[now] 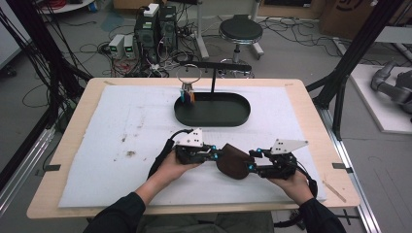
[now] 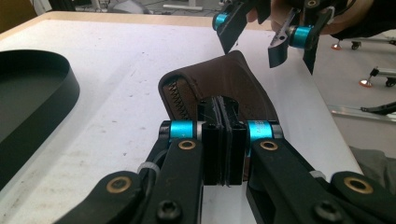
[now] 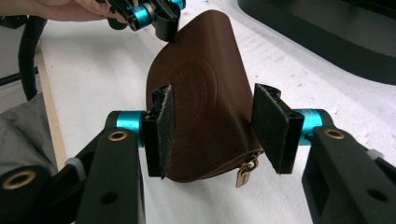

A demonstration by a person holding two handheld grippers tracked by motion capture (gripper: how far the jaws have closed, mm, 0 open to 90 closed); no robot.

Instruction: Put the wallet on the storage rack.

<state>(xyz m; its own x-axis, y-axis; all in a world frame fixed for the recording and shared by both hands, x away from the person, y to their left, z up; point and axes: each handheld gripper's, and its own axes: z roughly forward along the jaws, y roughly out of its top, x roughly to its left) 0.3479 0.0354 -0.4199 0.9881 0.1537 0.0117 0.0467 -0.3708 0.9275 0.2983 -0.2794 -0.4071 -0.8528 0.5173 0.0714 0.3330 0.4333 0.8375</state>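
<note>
Left tongs (image 2: 223,140) clamped tight on brown leather pouch (image 3: 205,98) edge; right tongs (image 3: 219,130) half open, straddling pouch, pads clear. Pouch light, soft, floppy; grip seam edge, mind zipper pull (image 3: 243,175).

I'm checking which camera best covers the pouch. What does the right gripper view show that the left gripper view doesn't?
Right gripper view: the brown leather pouch's embossed round stamp and a small brass zip pull, between the right hand-held gripper's spread jaws.

Left gripper view: the pouch's zigzag-stitched edge clamped in the left hand-held gripper.

Both: the pouch, the white table mat, the black oval tray.
</note>
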